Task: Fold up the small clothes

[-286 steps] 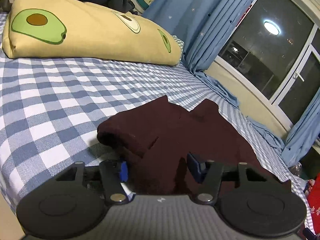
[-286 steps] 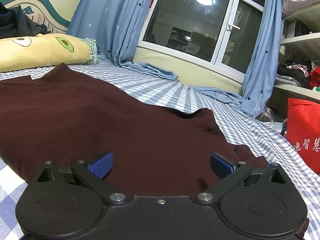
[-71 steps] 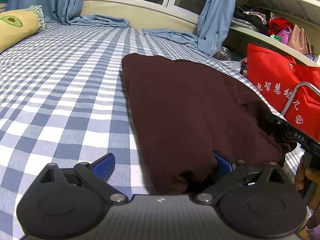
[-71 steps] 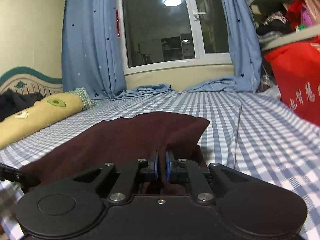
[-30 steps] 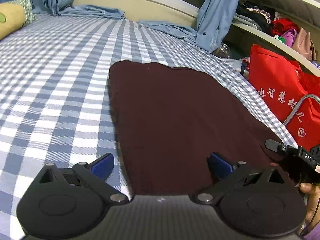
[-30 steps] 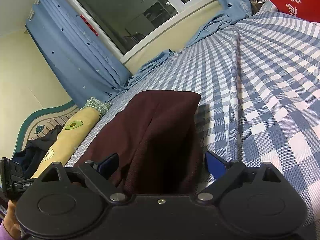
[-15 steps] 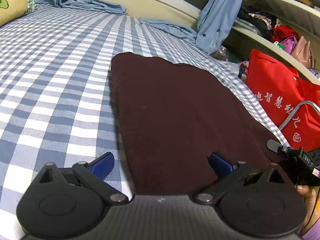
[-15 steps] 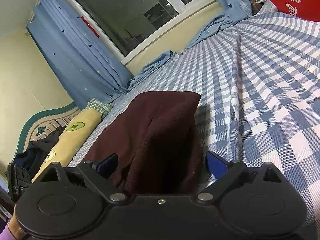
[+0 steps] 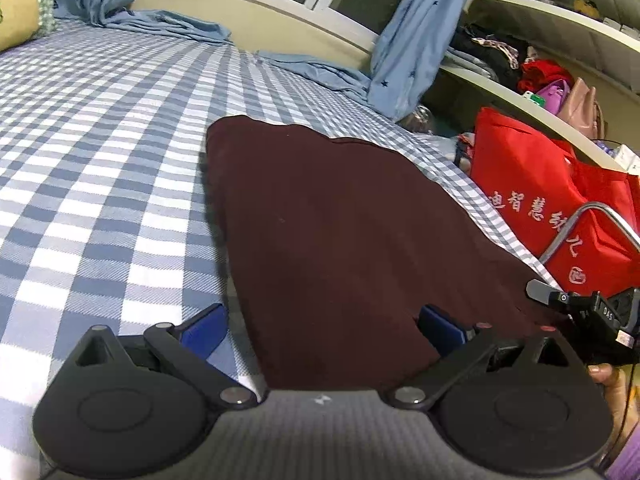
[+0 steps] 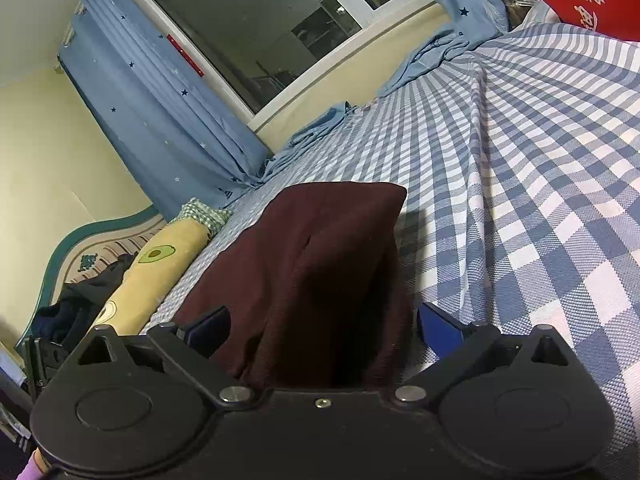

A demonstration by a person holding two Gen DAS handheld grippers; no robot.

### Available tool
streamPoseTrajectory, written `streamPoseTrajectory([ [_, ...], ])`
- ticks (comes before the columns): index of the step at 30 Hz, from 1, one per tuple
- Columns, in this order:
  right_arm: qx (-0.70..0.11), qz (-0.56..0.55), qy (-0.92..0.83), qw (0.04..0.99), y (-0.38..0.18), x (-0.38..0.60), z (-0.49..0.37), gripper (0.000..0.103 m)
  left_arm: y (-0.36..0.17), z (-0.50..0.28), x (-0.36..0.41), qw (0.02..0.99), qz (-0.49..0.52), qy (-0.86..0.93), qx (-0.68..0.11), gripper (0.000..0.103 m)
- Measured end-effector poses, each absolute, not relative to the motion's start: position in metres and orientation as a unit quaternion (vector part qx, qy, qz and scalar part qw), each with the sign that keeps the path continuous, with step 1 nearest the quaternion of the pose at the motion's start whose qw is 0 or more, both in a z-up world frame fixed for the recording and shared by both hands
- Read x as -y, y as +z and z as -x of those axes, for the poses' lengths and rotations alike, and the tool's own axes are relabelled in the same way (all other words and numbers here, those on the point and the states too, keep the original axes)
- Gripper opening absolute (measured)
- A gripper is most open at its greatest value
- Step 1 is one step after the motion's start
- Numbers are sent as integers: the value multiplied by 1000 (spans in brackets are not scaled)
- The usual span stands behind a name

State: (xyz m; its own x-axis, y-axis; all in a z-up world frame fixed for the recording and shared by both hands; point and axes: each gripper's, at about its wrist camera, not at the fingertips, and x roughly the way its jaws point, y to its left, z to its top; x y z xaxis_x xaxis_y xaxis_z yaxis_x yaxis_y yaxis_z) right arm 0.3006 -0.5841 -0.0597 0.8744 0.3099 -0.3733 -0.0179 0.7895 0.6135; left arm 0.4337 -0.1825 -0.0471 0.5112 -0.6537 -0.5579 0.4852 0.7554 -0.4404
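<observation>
The left gripper (image 9: 326,326) hangs with its blue-padded fingers spread wide over the near end of the folded dark maroon cloth garment (image 9: 340,232), gripping nothing. The right gripper (image 10: 322,326) has just been opening; its fingers stand apart astride the garment's other end, pads clear of it. The garment lies flat near the blue-and-white checked bed sheet's (image 9: 100,152) edge beside a red fabric bag (image 9: 540,184). Farther off hang blue star-print curtains (image 10: 160,120).

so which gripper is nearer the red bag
Right. The right gripper sits at the dark red garment's edge beside the red bag; the left gripper is at the far corner.
</observation>
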Motion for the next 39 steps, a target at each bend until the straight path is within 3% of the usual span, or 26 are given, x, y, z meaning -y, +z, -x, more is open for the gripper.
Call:
streamPoseTrajectory([
  [22,-248,-314,109,910,-58,583,-304,99,-51,-446,194,856,97,-346,-372,103],
  [25,-257,-310,96,910,-56,583,-309,92,-48,-452,200,851,81,-348,-385,103],
  [30,-269,-295,47,916,-56,581,-317,64,-44,-463,209,840,52,-353,-408,103],
  [39,-265,-299,49,915,-61,584,-317,64,-43,-464,213,840,34,-357,-407,103],
])
